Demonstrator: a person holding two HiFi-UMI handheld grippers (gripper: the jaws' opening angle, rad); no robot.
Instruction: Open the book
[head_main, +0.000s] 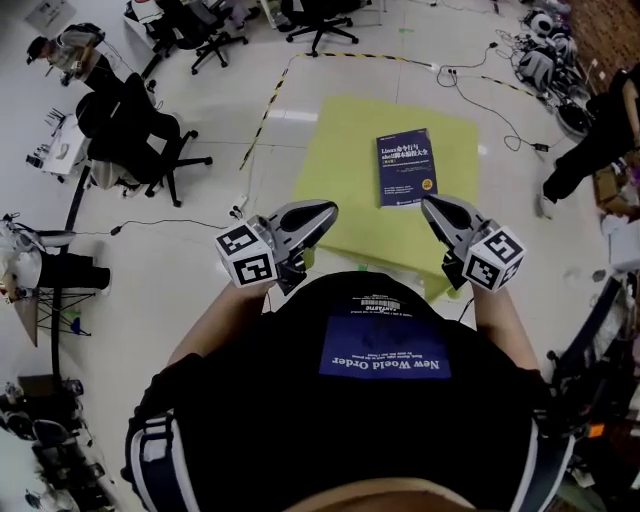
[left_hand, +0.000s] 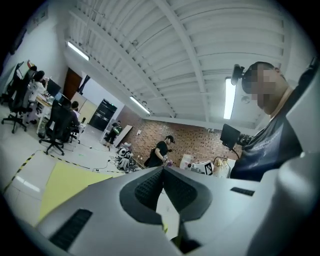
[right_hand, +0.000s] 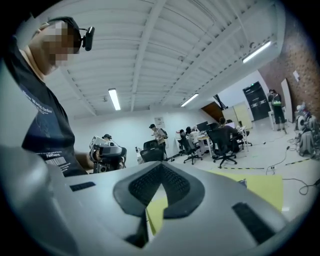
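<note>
Black shirt (head_main: 380, 390) fills the near field, both tools just past it. Left gripper (head_main: 328, 210) and right gripper (head_main: 428, 204): jaws pinched together, nothing in either. Book (head_main: 406, 168) lies closed, cover up, on the yellow mat (head_main: 340, 160), ahead of both, long axis running away from the person. Right gripper is nearer, by the book's near edge; left sits off to the side.

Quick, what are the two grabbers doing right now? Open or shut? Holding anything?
Left gripper: shut, holding nothing.
Right gripper: shut, holding nothing.
</note>
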